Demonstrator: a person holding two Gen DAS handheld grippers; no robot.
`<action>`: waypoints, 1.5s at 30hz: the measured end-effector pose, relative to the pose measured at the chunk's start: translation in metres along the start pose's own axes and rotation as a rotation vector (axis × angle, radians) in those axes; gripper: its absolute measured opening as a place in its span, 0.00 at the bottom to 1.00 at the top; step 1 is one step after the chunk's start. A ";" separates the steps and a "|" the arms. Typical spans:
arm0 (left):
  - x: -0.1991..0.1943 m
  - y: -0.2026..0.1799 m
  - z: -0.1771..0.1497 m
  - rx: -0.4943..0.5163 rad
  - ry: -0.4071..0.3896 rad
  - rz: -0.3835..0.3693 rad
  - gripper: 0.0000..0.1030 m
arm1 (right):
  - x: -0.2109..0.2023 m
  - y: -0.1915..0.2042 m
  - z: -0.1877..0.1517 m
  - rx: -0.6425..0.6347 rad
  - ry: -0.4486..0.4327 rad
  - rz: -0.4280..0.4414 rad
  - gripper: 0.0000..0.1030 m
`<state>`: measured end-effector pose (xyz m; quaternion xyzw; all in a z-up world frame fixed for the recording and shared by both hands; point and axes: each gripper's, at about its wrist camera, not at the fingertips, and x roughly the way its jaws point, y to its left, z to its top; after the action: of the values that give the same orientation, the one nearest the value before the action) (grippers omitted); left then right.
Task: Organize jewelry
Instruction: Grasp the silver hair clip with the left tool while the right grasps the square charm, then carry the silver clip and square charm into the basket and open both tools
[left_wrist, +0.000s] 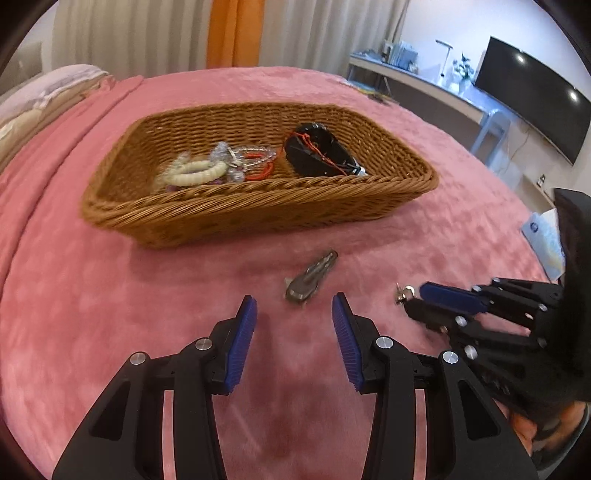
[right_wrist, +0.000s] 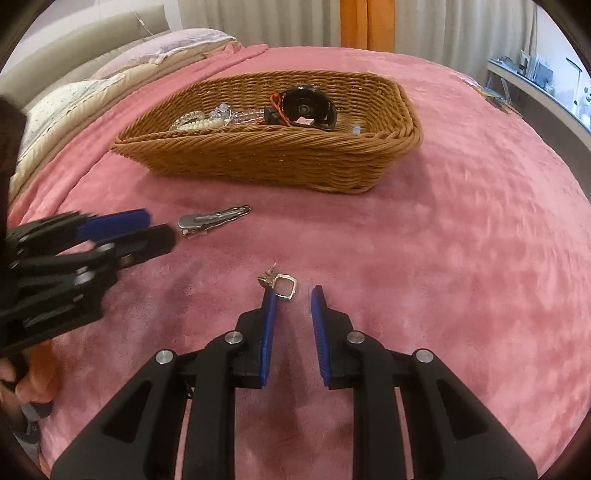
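A pink blanket (left_wrist: 110, 295) covers the bed under me. On it sits the wicker basket (left_wrist: 258, 210), holding a cream bracelet (left_wrist: 195, 173), beaded strands and a black round item (left_wrist: 317, 151) I can't identify through the blur. My left claw (left_wrist: 294, 306) gapes wide, holding nothing, the silver hair clip (left_wrist: 310, 278) lying just ahead of its tips. My right claw (right_wrist: 293, 295) is partly open and empty, with the small square-framed silver earring (right_wrist: 282, 286) touching its left pad.
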<state>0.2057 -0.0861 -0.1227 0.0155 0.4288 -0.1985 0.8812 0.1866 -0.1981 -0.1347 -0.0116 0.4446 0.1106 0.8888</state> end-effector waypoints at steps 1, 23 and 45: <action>0.005 -0.002 0.002 0.009 0.008 -0.007 0.40 | 0.000 0.000 0.000 -0.002 -0.003 0.002 0.17; -0.024 0.024 -0.031 -0.121 -0.017 0.053 0.16 | -0.008 0.011 -0.011 -0.070 -0.020 0.138 0.17; -0.040 0.034 -0.052 -0.162 -0.095 0.027 0.16 | 0.000 0.026 0.004 -0.163 -0.034 0.010 0.14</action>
<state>0.1572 -0.0311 -0.1296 -0.0596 0.4009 -0.1518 0.9015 0.1849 -0.1721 -0.1304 -0.0799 0.4189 0.1508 0.8918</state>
